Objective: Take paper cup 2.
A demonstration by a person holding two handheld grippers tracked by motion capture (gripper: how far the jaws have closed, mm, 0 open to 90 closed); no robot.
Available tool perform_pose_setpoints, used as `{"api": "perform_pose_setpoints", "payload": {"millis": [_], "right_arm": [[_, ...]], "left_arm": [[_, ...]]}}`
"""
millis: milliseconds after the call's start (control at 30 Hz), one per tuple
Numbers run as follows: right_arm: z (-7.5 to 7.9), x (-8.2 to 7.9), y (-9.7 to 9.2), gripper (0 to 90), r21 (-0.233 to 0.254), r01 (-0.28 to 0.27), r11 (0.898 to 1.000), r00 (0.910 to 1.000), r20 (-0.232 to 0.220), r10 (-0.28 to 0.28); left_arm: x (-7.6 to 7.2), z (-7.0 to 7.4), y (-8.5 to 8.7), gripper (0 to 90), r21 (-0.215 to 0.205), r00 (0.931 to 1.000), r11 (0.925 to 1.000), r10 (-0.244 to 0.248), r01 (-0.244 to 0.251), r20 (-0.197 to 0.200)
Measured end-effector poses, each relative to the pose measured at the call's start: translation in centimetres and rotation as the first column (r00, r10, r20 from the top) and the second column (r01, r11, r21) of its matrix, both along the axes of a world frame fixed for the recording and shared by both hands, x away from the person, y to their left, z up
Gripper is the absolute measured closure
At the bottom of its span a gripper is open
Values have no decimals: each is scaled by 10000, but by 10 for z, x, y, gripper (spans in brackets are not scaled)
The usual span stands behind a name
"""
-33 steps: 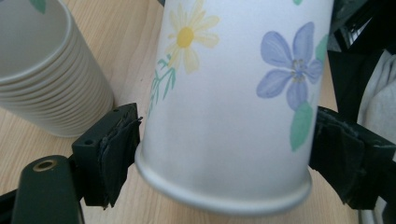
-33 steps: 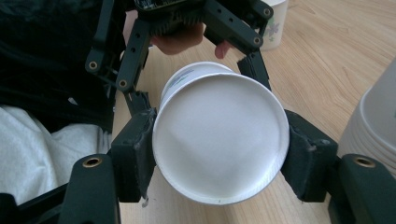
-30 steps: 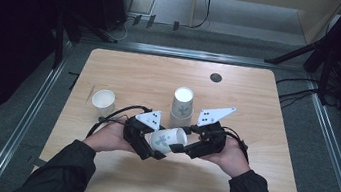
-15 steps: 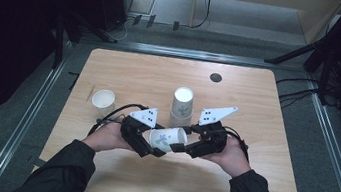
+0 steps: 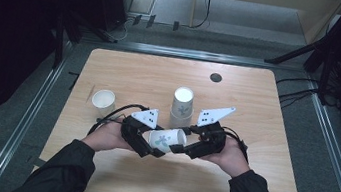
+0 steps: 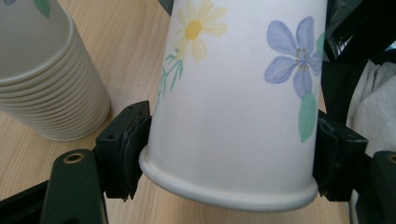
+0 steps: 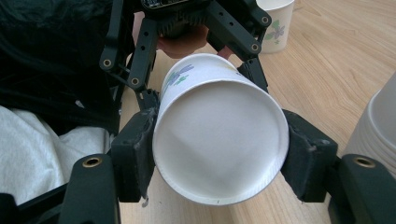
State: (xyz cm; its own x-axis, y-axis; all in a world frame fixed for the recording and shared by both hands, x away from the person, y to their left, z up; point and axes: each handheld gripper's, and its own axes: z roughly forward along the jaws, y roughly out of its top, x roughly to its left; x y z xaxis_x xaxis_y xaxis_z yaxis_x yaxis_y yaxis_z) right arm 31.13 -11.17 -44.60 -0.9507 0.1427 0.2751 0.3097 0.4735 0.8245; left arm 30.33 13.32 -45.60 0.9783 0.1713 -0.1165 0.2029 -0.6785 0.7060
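Changed since a second ago: left hand-held gripper (image 5: 151, 146) jaws have just been closing in, now pressed on the paper cup (image 5: 167, 139); a second back they stood wider around it. Hands themselves parked in the same spot.
Cup location: off the worktop (image 5: 257, 113), held in the air between both hand-held grippers, near the front middle, just in front of the stack of cups (image 5: 181, 106).
Cup axis: lying on its side, long axis running left to right across the high view, slightly tilted.
Left hand-held gripper: clamped on the cup near its rolled rim, pads (image 6: 133, 140) touching both sides in the left gripper view.
Right hand-held gripper (image 5: 179, 146): clamped on the other end, flat bottom of the cup (image 7: 219, 144) facing its camera, one pad on each side.
Key relation: cup sits straight between the two, mouth end toward the left hand, bottom end toward the right, both equally near. Looks like two nested cups getting pulled apart, or a hand-over, can't tell which; either way the next pull goes along that left-right axis.
Watch out: thin paper, squeezing harder probably dents the wall.
Also around: single cup (image 5: 103, 101) standing upright, mouth up, well off to the left on the worktop.
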Motion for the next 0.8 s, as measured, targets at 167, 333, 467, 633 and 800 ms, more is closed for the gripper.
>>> {"api": "perform_pose_setpoints", "payload": {"millis": [167, 333, 467, 633, 800], "right_arm": [[-1, 0, 0, 317, 72, -110, 9999, 9999, 16, 110], [-1, -1, 1, 261, 46, -55, 10000, 9996, 292, 53], [-6, 0, 0, 252, -255, 97, 9996, 9994, 326, -89], [-11, 1, 0, 252, -353, 158, 9993, 9992, 382, -145], [-15, 1, 2, 252, -476, 167, 9987, 9989, 450, -146]], "left_arm": [[0, 1, 1, 243, 35, 10000, 10000, -27, 27, 18], [2, 5, 6, 244, 155, 10000, 9999, 76, -77, 28], [5, 9, 13, 244, 556, 9998, 9983, 156, -161, 88], [7, 10, 19, 244, 1092, 9996, 9937, 237, -249, 130], [8, 11, 18, 243, 1624, 9997, 9865, 178, -206, 185]]}}
